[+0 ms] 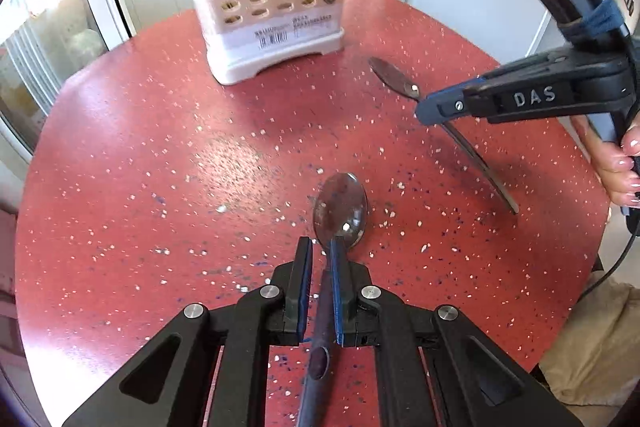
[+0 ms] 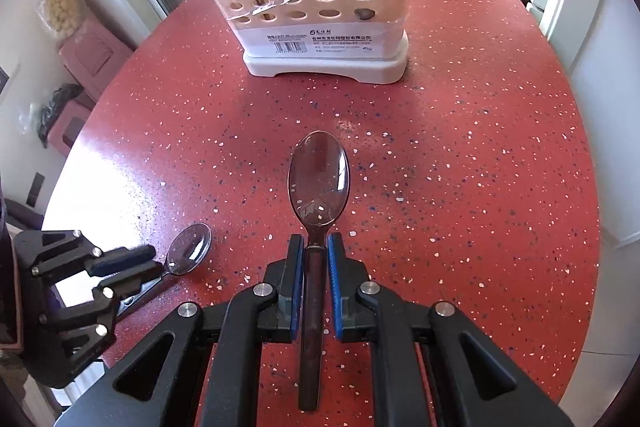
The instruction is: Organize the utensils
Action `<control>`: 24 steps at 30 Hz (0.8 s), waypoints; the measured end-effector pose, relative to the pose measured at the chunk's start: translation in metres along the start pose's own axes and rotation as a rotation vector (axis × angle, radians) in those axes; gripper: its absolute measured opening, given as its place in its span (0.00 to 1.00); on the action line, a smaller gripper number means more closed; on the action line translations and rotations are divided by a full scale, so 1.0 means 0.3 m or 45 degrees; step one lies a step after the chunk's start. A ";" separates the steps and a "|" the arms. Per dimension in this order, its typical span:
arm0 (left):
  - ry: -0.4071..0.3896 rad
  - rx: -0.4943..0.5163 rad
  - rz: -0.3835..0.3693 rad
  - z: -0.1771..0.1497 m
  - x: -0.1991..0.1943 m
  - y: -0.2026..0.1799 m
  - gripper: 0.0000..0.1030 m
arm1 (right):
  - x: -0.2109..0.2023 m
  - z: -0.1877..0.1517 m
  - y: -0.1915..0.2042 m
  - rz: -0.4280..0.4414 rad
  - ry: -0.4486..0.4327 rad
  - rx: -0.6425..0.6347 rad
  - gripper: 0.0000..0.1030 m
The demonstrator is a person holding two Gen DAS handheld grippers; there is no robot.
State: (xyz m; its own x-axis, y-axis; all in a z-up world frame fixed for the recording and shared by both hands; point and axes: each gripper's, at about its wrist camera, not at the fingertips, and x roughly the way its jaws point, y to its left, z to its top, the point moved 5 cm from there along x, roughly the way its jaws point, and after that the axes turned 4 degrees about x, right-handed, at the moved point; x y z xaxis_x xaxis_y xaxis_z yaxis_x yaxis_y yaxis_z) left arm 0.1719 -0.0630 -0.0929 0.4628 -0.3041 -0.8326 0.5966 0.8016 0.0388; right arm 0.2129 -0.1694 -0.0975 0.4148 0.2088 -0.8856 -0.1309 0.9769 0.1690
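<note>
Held two spoons at once, one per gripper. Closed the left gripper (image 1: 322, 247), at bottom centre of its own view, almost fully on the handle of the left-hand spoon (image 1: 340, 207). Pinned that handle edge-on against one blue pad (image 1: 336, 267), with what looked like a sliver of gap on the other side. Clamped the right gripper (image 2: 316, 247), at bottom centre of the right wrist view, tightly on the neck of the right-hand spoon (image 2: 319, 179), bowl aimed up the frame. Could not tell whether either bowl had cleared the red table (image 2: 480, 147).

Found the pale utensil holder (image 2: 320, 27) at upper centre in both views, well apart from both spoons and already bristling with tall utensils along its top.

Judged the left grip the weaker one. Risked a twist or a slide there, given a thin, smooth handle caught on edge and a heavy bowl hanging out front. Risked a drop under any quick swing or wrist roll. Risked a clash of grippers on the way up the frame, with both bound for one narrow opening. Risked snagging a bowl on the tall utensils or on the rim, and so tipping or shoving a light holder across a slick top. Called for one spoon at a time, entered steeply into a free compartment.
</note>
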 end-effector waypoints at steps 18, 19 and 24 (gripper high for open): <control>0.178 0.164 0.049 0.005 0.083 -0.022 0.93 | -0.053 0.004 -0.019 0.038 -0.029 0.028 0.13; 0.201 0.168 0.029 0.015 0.097 -0.021 0.92 | -0.056 0.004 -0.020 0.041 -0.031 0.030 0.13; 0.350 0.148 -0.070 0.034 0.124 -0.002 0.92 | -0.063 0.002 -0.022 0.054 -0.033 0.030 0.13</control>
State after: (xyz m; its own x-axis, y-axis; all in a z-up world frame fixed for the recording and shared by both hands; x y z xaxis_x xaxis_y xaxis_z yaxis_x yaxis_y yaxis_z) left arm 0.1954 -0.0800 -0.1182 0.2420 -0.1821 -0.9530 0.6945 0.7185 0.0391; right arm 0.2065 -0.1797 -0.0817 0.4323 0.2511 -0.8661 -0.1277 0.9678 0.2168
